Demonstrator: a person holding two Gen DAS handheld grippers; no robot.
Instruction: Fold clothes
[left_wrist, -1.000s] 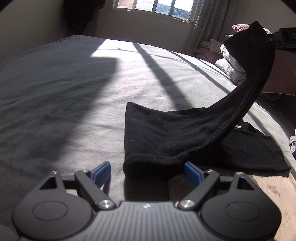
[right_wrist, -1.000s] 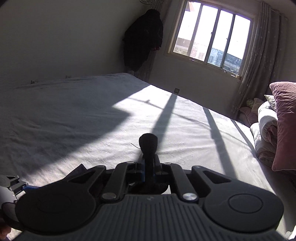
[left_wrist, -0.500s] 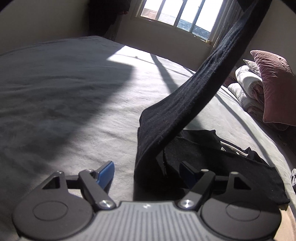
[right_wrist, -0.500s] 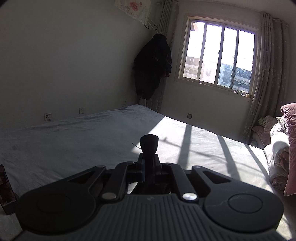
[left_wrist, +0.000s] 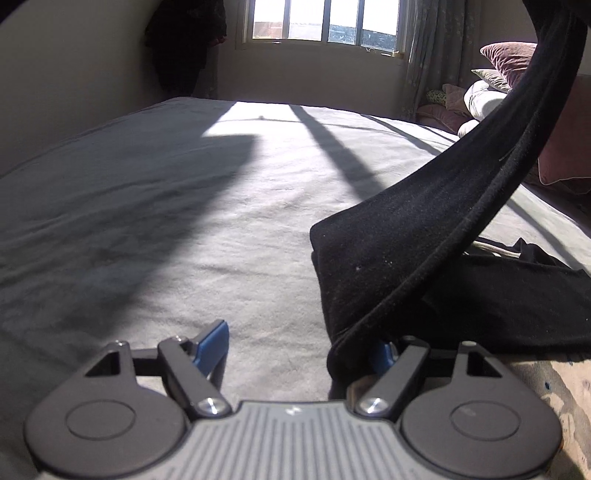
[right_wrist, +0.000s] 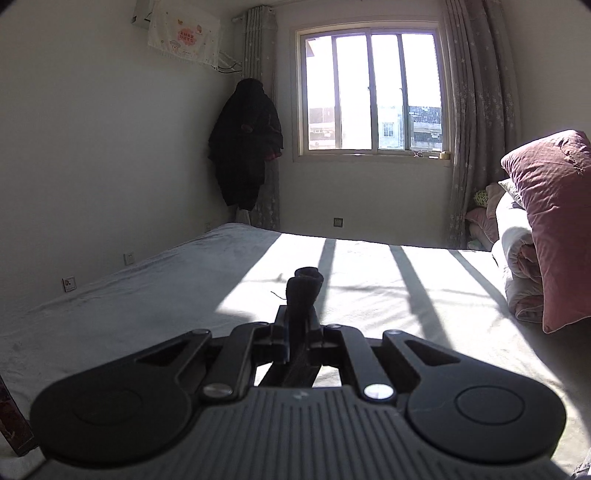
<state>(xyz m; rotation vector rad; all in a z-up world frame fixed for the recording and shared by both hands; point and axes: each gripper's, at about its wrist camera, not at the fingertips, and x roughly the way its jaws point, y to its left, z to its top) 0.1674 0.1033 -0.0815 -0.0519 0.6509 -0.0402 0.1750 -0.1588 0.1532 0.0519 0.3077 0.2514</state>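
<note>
A black garment (left_wrist: 461, 295) lies partly folded on the grey bed sheet (left_wrist: 184, 221), right of centre in the left wrist view. One long strip of it rises taut out of the top right of that view. My left gripper (left_wrist: 297, 350) is low over the sheet and open. The garment's near corner rests against its right blue pad (left_wrist: 382, 354), and the left pad (left_wrist: 212, 345) is over bare sheet. My right gripper (right_wrist: 299, 332) is raised above the bed and shut on a bunched end of the black garment (right_wrist: 304, 291), which pokes out past the fingertips.
Maroon pillows (right_wrist: 550, 221) and a rolled quilt (right_wrist: 517, 273) are stacked at the bed's right side. A dark coat (right_wrist: 245, 147) hangs in the corner by the window (right_wrist: 373, 92). The bed's near edge shows a patterned cover (left_wrist: 554, 391).
My right gripper has lifted and rolled level, pulling the garment's strip up steeper. The garment's near corner, once midway between my left jaws, now sits at the right pad. The left jaws narrowed slightly.
</note>
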